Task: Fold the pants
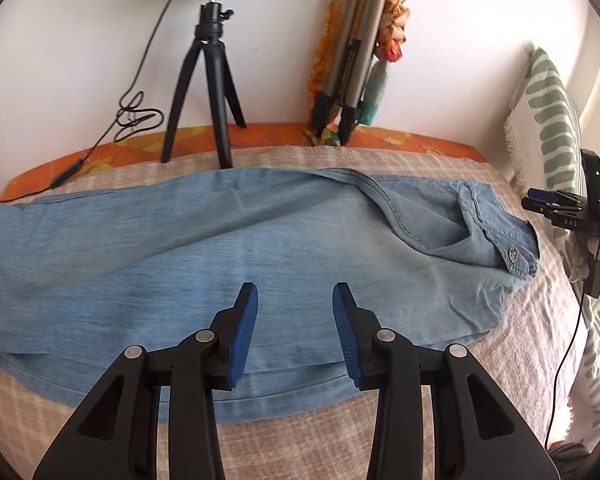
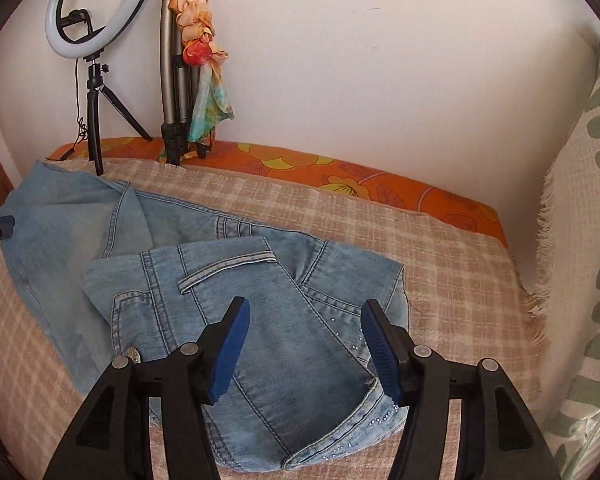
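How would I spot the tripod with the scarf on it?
Look along the white wall behind the bed. Two stands are there: the black tripod bears a ring light, while beside it the folded silver tripod leans draped in an orange patterned scarf.

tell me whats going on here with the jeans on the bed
A person with a claw in each hand is folding light blue jeans spread on a checked bedspread. The legs already lie one on top of the other. Both the left claw and right claw hover open above the denim, gripping nothing.
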Available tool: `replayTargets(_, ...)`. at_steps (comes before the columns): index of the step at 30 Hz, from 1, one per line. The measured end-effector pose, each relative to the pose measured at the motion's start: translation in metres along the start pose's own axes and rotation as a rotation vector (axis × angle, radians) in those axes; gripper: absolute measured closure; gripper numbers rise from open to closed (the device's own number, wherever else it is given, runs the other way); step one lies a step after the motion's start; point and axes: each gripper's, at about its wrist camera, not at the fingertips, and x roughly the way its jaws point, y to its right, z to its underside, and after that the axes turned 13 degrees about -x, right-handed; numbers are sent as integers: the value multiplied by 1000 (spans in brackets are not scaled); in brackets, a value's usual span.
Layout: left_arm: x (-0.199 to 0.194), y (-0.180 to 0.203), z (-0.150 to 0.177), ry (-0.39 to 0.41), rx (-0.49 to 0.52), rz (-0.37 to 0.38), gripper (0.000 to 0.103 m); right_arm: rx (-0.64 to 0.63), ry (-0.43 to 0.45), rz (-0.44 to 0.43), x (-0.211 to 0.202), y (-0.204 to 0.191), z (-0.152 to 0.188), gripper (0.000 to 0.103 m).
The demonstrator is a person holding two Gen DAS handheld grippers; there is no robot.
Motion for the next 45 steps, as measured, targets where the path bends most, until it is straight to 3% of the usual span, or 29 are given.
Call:
replayTargets(8, 45, 57, 20, -93, 125, 20, 65, -17, -72, -208, 58, 4, -16, 34)
replayTargets(14, 63, 63, 24, -109, 161, -8, 65, -27, -128, -309, 91, 0, -21, 29)
replayTargets(16, 69, 59, 26, -117, 156, -20, 65, -57, -113, -297, 88, -6, -18, 30)
replayTargets(18, 76, 55, 27, -129, 141, -21, 65, -65, -95, -289, 81, -11, -15, 43)
replayTargets(19, 79, 53, 29, -133, 136, -18, 64, -71, -87, -286, 77, -13, -12, 59)
replayTargets(22, 81, 54, 31, -119, 146, -25, 63, -67, -66, -251, 63, -16, -8, 90)
replayTargets(23, 81, 55, 32, -115, 156, -31, 63, -48, -43, -260, 56, -14, -7, 92)
replayTargets(25, 81, 57, 33, -114, 168, -36, 62, -36, 5, -242, 39, -13, -6, 94)
replayTargets(28, 81, 56, 32, -118, 166, -33, 62, 13, 52, -143, 18, -1, -4, 94)
replayTargets(32, 81, 55, 30, -118, 160, -32, 62, 127, 33, 70, 12, 35, 2, 94)
replayTargets(35, 80, 54, 30, -117, 155, -32, 62, 220, -24, 126, 29, 64, 9, 95)
replayTargets(37, 80, 54, 30, -120, 159, -35, 62, 226, -39, 101, 42, 71, 11, 94)
replayTargets(39, 78, 53, 29, -121, 161, -36, 62, 202, -96, 96, 53, 70, 12, 89)
replayTargets(40, 75, 53, 29, -122, 162, -33, 62, 203, -108, 110, 54, 68, 14, 80)
replayTargets(42, 68, 55, 30, -115, 176, -27, 62, 235, -90, 113, 44, 70, 20, 74)
replayTargets(43, 64, 56, 32, -108, 187, -30, 62, 259, -77, 123, 36, 70, 24, 64)
replayTargets(45, 55, 59, 34, -93, 202, -25, 62, 293, -68, 154, 18, 65, 35, 62)
